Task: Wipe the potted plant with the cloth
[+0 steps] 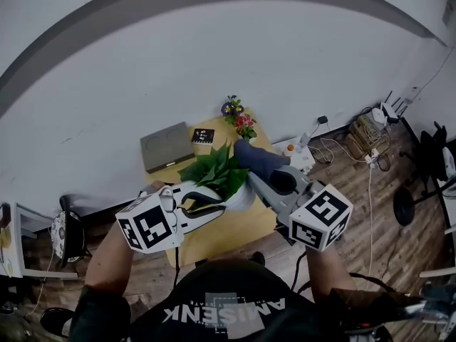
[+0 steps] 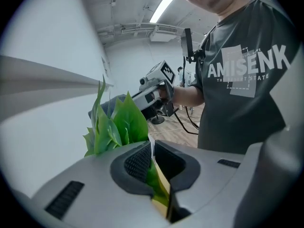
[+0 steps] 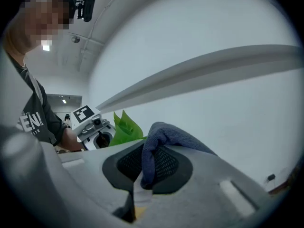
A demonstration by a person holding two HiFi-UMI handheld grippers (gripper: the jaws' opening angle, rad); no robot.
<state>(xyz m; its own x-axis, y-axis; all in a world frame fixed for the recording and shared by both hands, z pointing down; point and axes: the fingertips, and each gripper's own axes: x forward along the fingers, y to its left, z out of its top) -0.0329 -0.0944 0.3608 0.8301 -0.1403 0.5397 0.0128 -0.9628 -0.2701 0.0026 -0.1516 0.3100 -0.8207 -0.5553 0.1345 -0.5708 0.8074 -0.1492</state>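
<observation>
Left claw (image 2: 153, 152) on plant (image 2: 124, 120) — green, pointed leaves

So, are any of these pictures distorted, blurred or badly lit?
Head view: strong fisheye, the wall band bends into an arc; dim but sharp. Left gripper view: dark round border, ceiling lamp glares, plant sharp. Right gripper view: same round border, even light, cloth sharp.
</observation>
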